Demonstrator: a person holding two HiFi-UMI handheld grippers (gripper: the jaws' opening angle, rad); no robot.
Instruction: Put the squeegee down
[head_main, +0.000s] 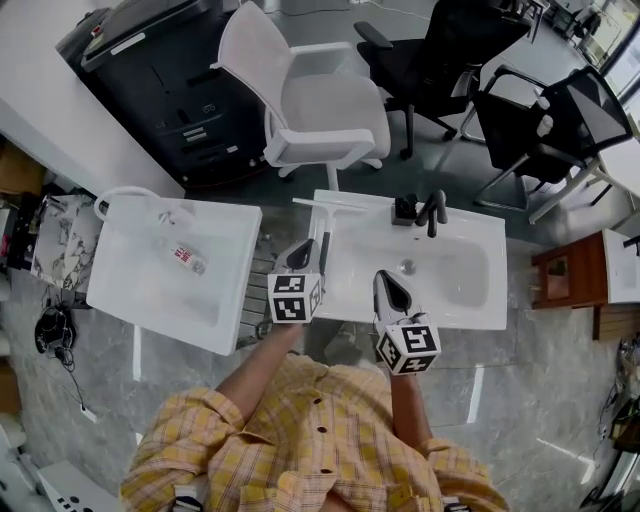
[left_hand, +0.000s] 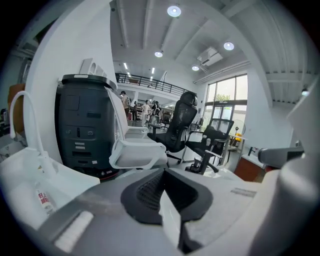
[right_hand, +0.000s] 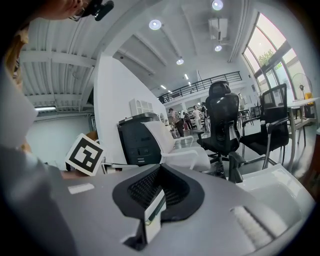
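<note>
Well to the left of our left gripper (head_main: 305, 248) we see a second white basin (head_main: 120, 290) with a small clear bottle (head_main: 185, 255) lying inside it. Beyond that basin there's a black printer (head_main: 165, 70), and a white office chair (head_main: 320, 110) stands straight ahead of the left gripper.

Our left gripper's jaws are pressed together with nothing between them. It points ahead and slightly down, over the near-left corner of the white sink (head_main: 470, 300). Its own view looks over the sink at the printer and chairs and doesn't show the squeegee.

The squeegee (head_main: 328, 205) lies flat on the sink's left rim, just ahead of the left gripper's tips. Its blade runs across the far edge and its handle points back toward us. Neither gripper holds it. We can't tell from the head view whether the handle end touches the left gripper.

Our right gripper (head_main: 383, 278) is just right of the left one, over the sink's near rim. Its jaws are also together and empty. The sink bowl is ahead of it, with the black faucet (head_main: 432, 210) at the far rim and black office chairs (head_main: 440, 50) further off and to the right.
</note>
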